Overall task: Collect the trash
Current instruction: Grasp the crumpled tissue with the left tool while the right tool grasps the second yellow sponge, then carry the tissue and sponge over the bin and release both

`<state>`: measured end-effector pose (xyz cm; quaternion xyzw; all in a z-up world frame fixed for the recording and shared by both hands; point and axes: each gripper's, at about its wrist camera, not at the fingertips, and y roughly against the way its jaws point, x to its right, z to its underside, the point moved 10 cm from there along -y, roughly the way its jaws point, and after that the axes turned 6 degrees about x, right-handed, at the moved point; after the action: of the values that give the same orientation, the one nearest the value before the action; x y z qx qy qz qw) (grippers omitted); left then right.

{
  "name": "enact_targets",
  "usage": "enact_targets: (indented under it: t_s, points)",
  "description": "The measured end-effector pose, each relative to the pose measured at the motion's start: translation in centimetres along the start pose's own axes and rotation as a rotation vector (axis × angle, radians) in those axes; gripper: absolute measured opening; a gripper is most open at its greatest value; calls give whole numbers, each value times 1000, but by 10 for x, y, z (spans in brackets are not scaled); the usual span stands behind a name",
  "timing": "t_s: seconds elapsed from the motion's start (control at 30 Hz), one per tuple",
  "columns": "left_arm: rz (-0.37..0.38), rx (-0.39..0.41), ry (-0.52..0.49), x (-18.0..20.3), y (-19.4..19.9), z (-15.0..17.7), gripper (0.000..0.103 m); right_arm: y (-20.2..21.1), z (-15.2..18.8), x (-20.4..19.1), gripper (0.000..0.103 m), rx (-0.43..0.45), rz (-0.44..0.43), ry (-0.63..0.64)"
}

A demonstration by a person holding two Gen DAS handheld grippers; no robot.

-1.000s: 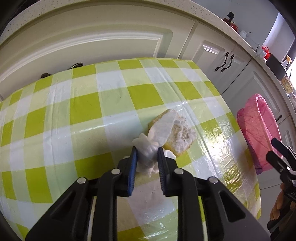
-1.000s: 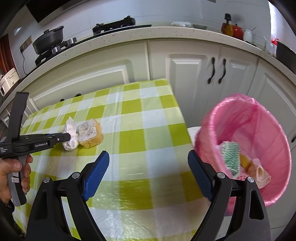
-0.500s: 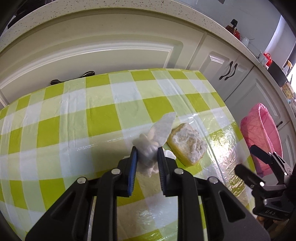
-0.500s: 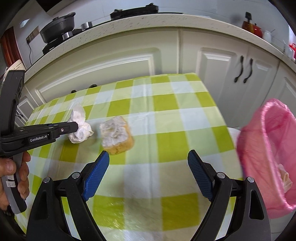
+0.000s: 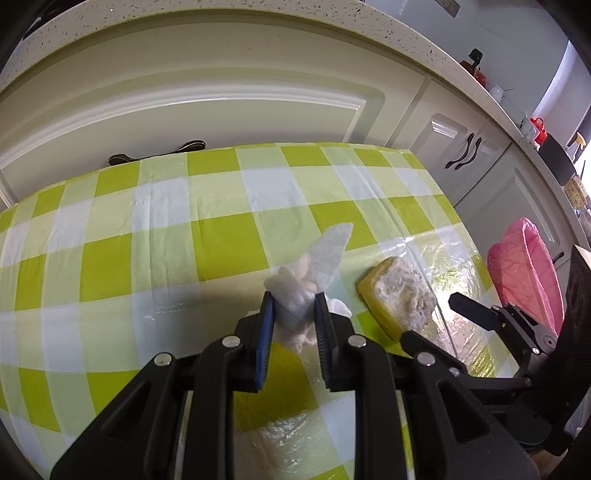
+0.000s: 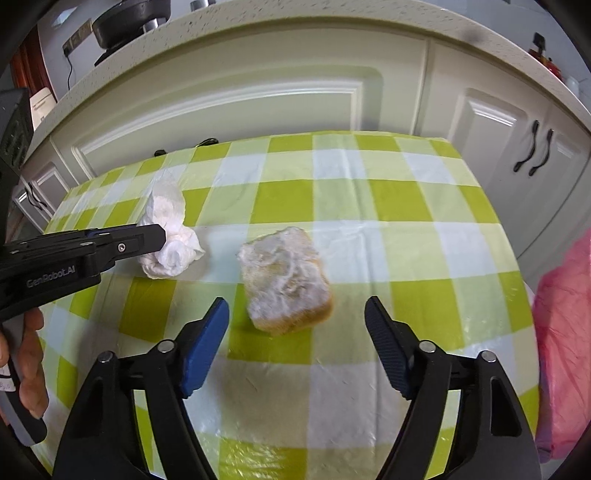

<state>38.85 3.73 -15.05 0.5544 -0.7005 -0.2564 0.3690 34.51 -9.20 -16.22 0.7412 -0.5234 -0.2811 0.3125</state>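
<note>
A crumpled white tissue (image 5: 306, 273) sits pinched between the blue pads of my left gripper (image 5: 293, 314), which is shut on it just above the green-checked table (image 5: 147, 258). From the right wrist view the tissue (image 6: 166, 229) hangs at the left gripper (image 6: 147, 238) tip. A yellow sponge (image 6: 284, 273) with a white foamy top lies on the cloth (image 6: 406, 221). My right gripper (image 6: 297, 306) hovers over its near end with jaws closing, and the pads stand clear of the sponge on both sides. The sponge (image 5: 399, 295) and right gripper (image 5: 428, 315) also show at right.
A pink-lined trash bin (image 6: 561, 332) stands off the table's right edge, also visible as the bin (image 5: 521, 266). White cabinets and a speckled counter run behind the table. A dark pot (image 6: 129, 14) sits on the counter. A person's hand (image 6: 26, 369) holds the left gripper handle.
The right gripper swung left from the pink bin to the sponge and came lower, its jaws narrowing. The left gripper drew the tissue off the sponge, towards the left.
</note>
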Motion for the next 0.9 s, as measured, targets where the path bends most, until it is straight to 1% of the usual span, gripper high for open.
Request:
enact_targets:
  t_s: [0.17,0.2,0.3,0.5,0.63,0.9]
  points:
    - [2,2,8,-2,0,1,21,-14,1,-6,57,-26,-3,17]
    - [2,3,9,-2,0,1,21,-17,1,-6,51,-30,-1,19]
    - [4,1,9,-1,-1,3,21,-19,1,-5,48,-23,-5,14]
    - [14,2,9,6,-2,5,21,-12,2,-1,47,-9,-12,1]
    - [21,6,0,15,1,5,21,1,3,9,47,10,-3,-26]
    - [42,38,-31,46,20,4,21,43,2,40,47,62,20,-82]
